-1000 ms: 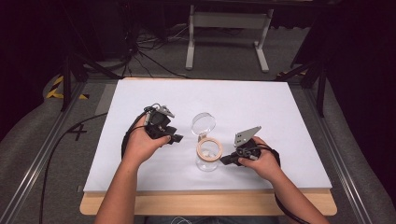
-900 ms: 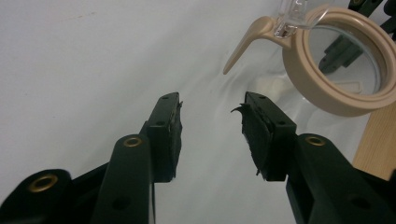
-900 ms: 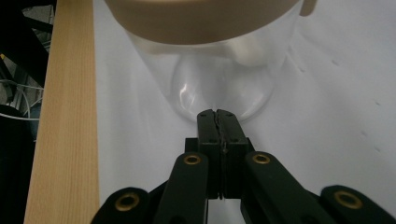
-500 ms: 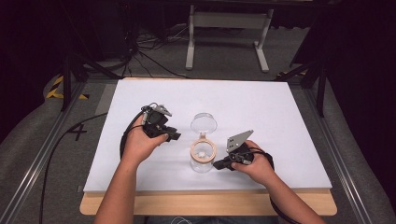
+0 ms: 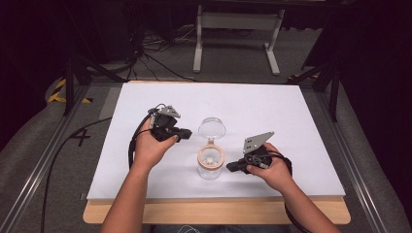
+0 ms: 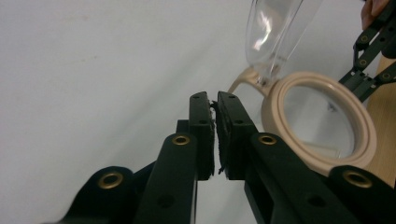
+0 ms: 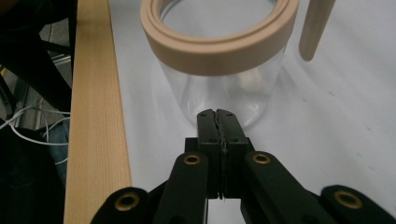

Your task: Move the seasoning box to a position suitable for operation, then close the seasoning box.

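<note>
Jar [image 5: 210,162] open, lid [image 5: 212,129] flipped up at 12 o'clock; nothing held.
Left hand-held gripper [image 5: 185,133] at 10, right hand-held gripper [image 5: 231,167] at 3, both pressed together, empty; likely done or unstarted.

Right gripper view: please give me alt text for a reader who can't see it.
The right gripper, its black fingers closed on nothing, points at a clear jar with a tan rim, standing open on the white table. The table's wooden edge runs down the left side.
</note>
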The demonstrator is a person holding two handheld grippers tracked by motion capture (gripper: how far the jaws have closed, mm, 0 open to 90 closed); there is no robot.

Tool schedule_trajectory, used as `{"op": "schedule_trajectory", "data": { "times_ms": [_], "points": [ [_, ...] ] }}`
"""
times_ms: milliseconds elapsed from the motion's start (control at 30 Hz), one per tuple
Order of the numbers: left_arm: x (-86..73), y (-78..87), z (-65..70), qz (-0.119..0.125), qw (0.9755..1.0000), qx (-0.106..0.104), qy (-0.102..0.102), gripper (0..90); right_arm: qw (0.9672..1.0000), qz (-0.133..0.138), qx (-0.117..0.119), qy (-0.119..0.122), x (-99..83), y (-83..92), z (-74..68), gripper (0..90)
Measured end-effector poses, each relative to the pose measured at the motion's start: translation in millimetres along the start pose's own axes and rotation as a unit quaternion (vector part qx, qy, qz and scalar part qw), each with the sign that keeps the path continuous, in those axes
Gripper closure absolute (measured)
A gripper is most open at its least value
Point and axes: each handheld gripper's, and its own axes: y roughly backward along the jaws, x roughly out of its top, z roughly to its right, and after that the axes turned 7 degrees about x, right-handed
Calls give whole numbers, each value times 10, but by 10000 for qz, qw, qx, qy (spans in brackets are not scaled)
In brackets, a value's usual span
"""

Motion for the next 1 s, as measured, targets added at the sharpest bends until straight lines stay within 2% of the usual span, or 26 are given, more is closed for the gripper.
{"op": "schedule_trajectory", "data": {
  "times_ms": [67,133,167,367,533,733,900,1000],
  "points": [
    [8,-3,-1,43,10000,35,-12,886,9999,111,-26,-12,29,50,-30,899],
    [23,-38,-2,267,9996,19,126,891,9997,245,-41,-23,68,98,-72,899],
    [23,-38,-2,267,9996,19,126,892,9997,245,-41,-23,68,98,-72,899],
    [45,-66,39,466,9988,55,127,885,9972,749,-24,-82,194,127,-195,898],
    [56,-65,80,618,9980,66,95,887,9956,915,-92,-175,229,66,-209,898],
    [76,-35,129,762,9970,76,57,882,9938,1092,-194,-72,242,2,-265,898],
    [73,-10,149,740,9972,44,66,886,9932,1140,-210,-141,242,5,-252,898],
    [71,14,166,702,9975,62,-3,884,9925,1199,-218,-130,250,10,-246,898]
  ]
}}
